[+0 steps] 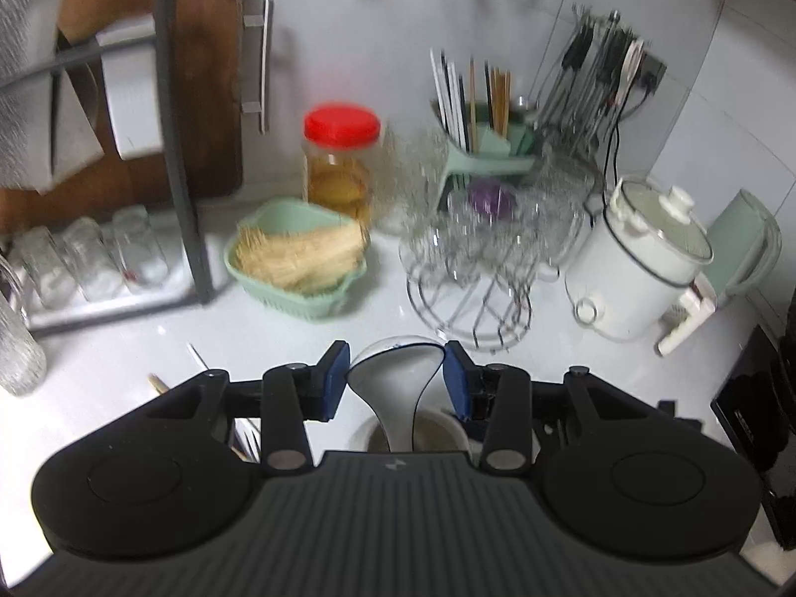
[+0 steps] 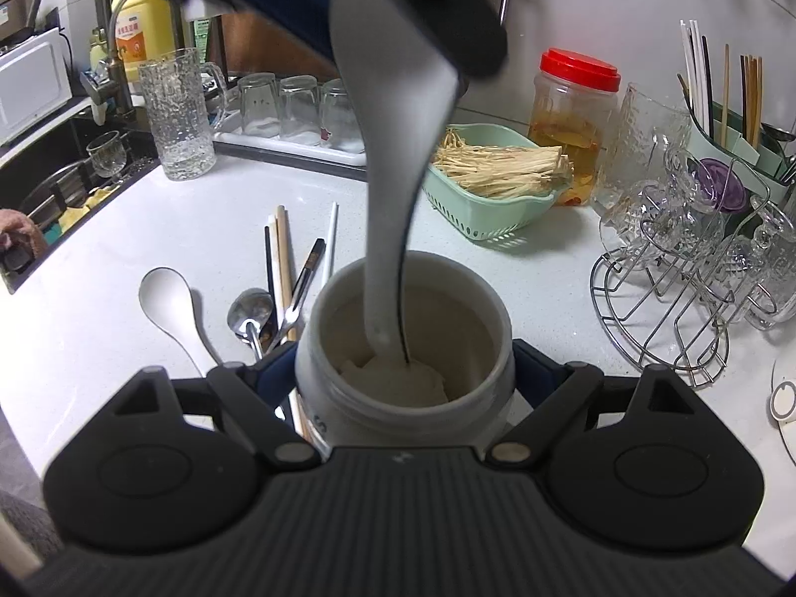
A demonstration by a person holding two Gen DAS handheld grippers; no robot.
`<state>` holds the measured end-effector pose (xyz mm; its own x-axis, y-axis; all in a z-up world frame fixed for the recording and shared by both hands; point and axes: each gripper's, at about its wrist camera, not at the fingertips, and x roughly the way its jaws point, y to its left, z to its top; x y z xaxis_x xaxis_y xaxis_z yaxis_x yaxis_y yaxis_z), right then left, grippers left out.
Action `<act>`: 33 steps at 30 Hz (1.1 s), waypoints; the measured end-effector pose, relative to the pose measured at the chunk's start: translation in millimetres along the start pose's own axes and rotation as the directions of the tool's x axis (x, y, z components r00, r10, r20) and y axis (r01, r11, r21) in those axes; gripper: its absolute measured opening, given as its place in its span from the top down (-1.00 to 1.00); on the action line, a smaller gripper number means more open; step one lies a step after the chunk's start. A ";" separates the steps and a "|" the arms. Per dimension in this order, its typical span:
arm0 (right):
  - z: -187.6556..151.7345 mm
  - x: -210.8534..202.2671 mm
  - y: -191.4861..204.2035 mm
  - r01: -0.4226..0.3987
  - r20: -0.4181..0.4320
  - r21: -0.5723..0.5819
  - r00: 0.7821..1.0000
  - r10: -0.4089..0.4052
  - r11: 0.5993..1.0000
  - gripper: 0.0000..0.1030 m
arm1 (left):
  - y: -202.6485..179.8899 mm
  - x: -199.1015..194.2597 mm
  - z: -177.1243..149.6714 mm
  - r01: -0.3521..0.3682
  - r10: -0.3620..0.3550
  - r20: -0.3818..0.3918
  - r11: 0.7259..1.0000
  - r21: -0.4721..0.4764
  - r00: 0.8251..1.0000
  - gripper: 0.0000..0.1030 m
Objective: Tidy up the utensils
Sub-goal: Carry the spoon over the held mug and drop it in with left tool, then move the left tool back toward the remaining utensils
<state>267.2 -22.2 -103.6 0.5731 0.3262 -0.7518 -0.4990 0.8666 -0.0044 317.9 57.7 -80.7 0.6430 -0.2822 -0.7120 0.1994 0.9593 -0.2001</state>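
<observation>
My left gripper (image 1: 395, 373) is shut on the wide bowl end of a white ceramic spoon (image 1: 393, 388). The spoon (image 2: 393, 174) hangs steeply, its handle reaching down into a white cup (image 2: 500, 328). My right gripper (image 2: 405, 373) is shut on that cup, one pad on each side. The left gripper (image 2: 363, 15) shows at the top of the right wrist view. On the counter left of the cup lie another white spoon (image 2: 164, 298), a metal spoon (image 2: 248, 313) and several chopsticks (image 2: 283, 258). A green utensil holder (image 1: 490, 149) with upright chopsticks stands at the back.
A green basket (image 2: 492, 199) of dried strands and a red-lidded jar (image 2: 572, 129) stand behind the cup. A wire rack of glasses (image 2: 686, 258) is to the right, a glass mug (image 2: 179, 114) and the sink (image 2: 49, 184) to the left. A white cooker (image 1: 642, 268) sits far right.
</observation>
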 end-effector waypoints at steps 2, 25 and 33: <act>-0.9 -0.9 -0.5 -0.002 0.002 -0.003 1.000 0.002 1.000 -0.75 | 1.2 12.0 0.1 0.006 -0.006 -0.059 1.000 0.003 0.998 0.09; 4.6 -1.8 -4.3 -0.035 -0.052 -0.035 0.998 0.033 0.999 -0.75 | 18.9 29.6 13.4 0.017 -0.042 -0.251 0.995 -0.102 0.967 0.03; 15.3 -1.1 -12.8 -0.041 -0.123 0.043 0.991 0.046 0.998 -0.81 | 38.6 -31.3 18.2 -0.043 0.024 -0.104 0.982 -0.184 0.994 -0.11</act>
<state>282.9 -27.9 -92.7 0.4652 0.3169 -0.8265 -0.4935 0.8680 0.0550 318.9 103.4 -53.9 0.5670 -0.2565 -0.7828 0.0320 0.9564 -0.2902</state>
